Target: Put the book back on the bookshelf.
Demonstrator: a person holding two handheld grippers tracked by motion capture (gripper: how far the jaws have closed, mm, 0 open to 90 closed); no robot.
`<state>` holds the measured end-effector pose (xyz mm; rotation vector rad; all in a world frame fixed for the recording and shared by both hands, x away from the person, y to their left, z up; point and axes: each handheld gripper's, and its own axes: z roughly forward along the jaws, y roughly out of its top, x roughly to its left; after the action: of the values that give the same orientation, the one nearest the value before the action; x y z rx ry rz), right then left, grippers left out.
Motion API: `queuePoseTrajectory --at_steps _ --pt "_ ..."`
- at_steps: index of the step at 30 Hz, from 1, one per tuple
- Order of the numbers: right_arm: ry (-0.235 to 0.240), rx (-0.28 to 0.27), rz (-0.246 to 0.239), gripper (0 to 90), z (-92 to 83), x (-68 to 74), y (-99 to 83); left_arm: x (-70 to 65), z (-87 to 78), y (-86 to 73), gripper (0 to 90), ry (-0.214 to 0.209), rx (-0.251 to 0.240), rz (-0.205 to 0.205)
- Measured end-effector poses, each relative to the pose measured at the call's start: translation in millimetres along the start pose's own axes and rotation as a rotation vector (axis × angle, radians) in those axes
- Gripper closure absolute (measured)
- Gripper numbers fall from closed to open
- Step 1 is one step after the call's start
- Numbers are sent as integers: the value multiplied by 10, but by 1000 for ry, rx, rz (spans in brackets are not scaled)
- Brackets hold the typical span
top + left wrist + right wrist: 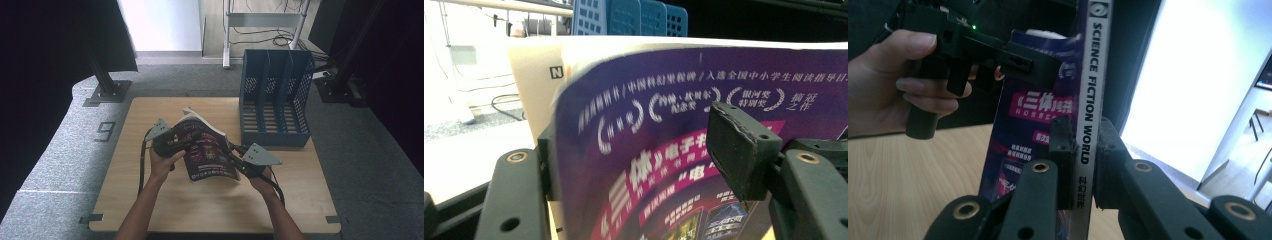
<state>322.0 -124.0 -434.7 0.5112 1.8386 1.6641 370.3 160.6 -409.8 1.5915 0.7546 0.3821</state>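
A purple science-fiction magazine stands tilted above the wooden table, held between both grippers. My right gripper is shut on its lower right edge. In the right gripper view the pads pinch the white spine of the magazine, with the gripper pointing up along it. My left gripper is at the magazine's upper left edge. In the left gripper view the cover passes between the wide-set jaws of that gripper, and the right pad stands off the cover. The left gripper also appears across the cover's top.
A blue three-slot file holder stands at the table's back right, its slots facing the person; its top rises behind the magazine. Black stand feet rest on the grey carpet beyond the table. Bare wood lies in front of the hands.
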Motion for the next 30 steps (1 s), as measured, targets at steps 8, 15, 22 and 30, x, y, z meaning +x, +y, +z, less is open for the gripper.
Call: queuePoseTrajectory --at_steps 8,15,22,30 --pt "15 -17 11 812 -131 -37 -65 -36 -15 -65 326 11 0 30" --pt "26 -1 3 811 -200 -50 -117 14 -1 -103 247 23 13 21" --pt "18 4 28 809 -224 -89 -146 71 79 -151 186 24 54 6" --pt "43 -5 19 805 -254 -75 -155 41 197 -134 181 -11 62 -15"
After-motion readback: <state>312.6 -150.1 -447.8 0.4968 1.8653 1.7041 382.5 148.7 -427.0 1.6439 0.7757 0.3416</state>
